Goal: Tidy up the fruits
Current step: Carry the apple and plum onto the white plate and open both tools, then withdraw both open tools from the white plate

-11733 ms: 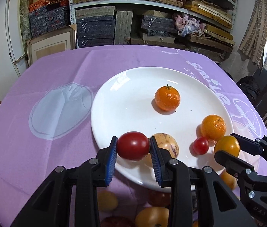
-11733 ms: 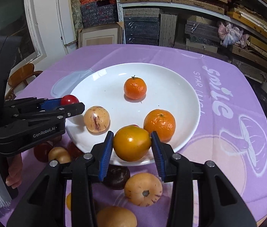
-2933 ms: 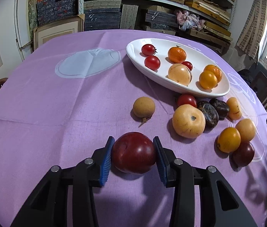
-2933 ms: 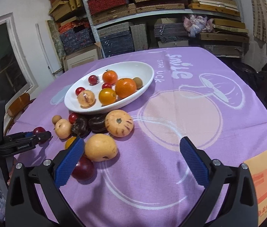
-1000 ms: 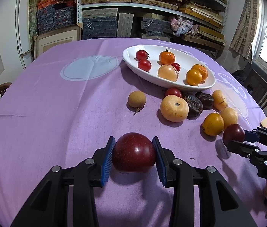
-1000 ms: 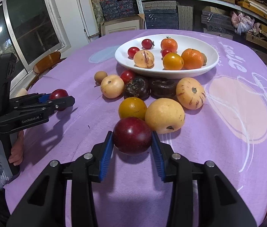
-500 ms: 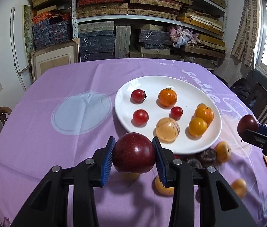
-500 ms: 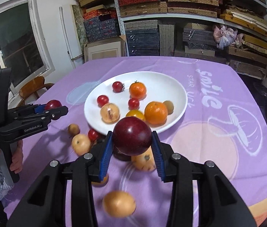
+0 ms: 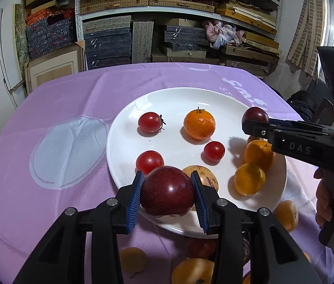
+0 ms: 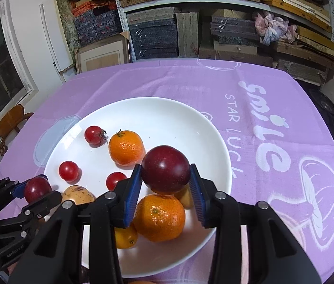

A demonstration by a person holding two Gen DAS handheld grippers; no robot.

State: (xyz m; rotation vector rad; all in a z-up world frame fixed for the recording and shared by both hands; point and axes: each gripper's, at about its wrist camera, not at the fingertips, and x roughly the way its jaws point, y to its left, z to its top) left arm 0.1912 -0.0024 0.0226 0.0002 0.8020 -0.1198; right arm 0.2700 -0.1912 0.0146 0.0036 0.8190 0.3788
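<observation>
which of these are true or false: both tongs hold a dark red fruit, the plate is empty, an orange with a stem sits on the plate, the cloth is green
1. Both tongs hold a dark red fruit. True: the left tongs grip one dark red fruit, the right tongs another.
2. The plate is empty. False: it holds fruit.
3. An orange with a stem sits on the plate. True.
4. The cloth is green. False: purple.
</observation>
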